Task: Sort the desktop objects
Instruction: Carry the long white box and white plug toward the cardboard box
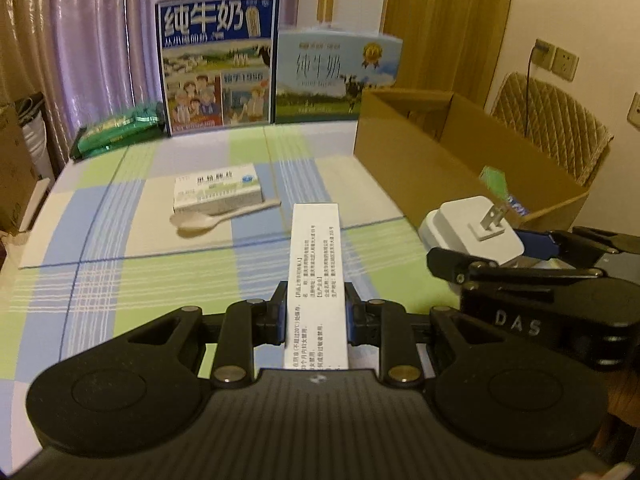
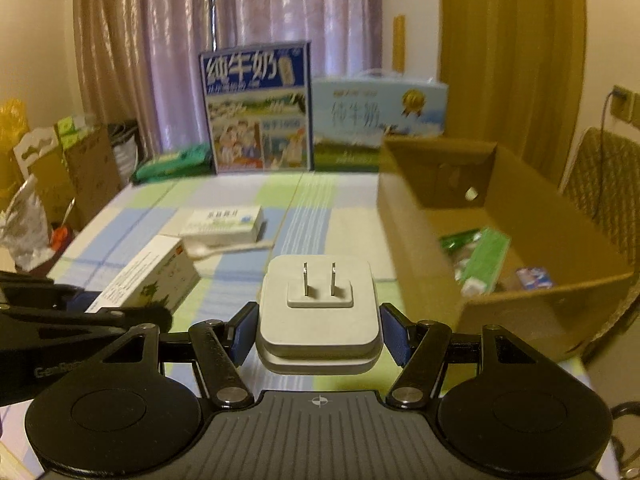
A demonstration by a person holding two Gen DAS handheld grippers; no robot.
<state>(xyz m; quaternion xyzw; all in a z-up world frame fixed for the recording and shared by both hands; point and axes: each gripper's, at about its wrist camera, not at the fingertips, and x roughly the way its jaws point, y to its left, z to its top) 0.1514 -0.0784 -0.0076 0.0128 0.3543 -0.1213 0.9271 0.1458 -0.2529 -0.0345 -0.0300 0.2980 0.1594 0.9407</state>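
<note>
**Q:** Medicine box (image 1: 316, 276) first: where does the left wrist camera put it?

**R:** Pinched between the 2 blue pads of the left gripper (image 1: 316, 312), narrow printed face up, its far end pointing out over the checked tablecloth (image 1: 120, 272). Further out lie a second medicine box (image 1: 218, 190) and a pale spoon (image 1: 216, 220), the spoon just in front of that box and touching it. At right, the right gripper (image 1: 500, 248) clamps a white plug adapter (image 1: 476, 228) close to the near corner of the open cardboard box (image 1: 432, 160). 2 milk cartons stand at the table's far edge, a dark blue milk carton (image 1: 218, 60) and a pale blue milk carton (image 1: 340, 72), with green packets (image 1: 116, 128) to their left.

**Q:** And from the right wrist camera?

**R:** The plug adapter (image 2: 318, 312) fills the middle, its 2 flat prongs facing the far end of the table, held off the cloth between the pads of the right gripper (image 2: 318, 332), which press on both its sides. At left, the held medicine box (image 2: 148, 280) shows a green printed side, with the left gripper's (image 2: 104, 308) black frame around its near end. The cardboard box (image 2: 420, 240) sits to the right, with green packs (image 2: 484, 260) and a small blue-and-white packet (image 2: 534, 278) on its floor. The second medicine box (image 2: 222, 222) and the spoon (image 2: 224, 248) lie beyond, on the cloth.
</note>
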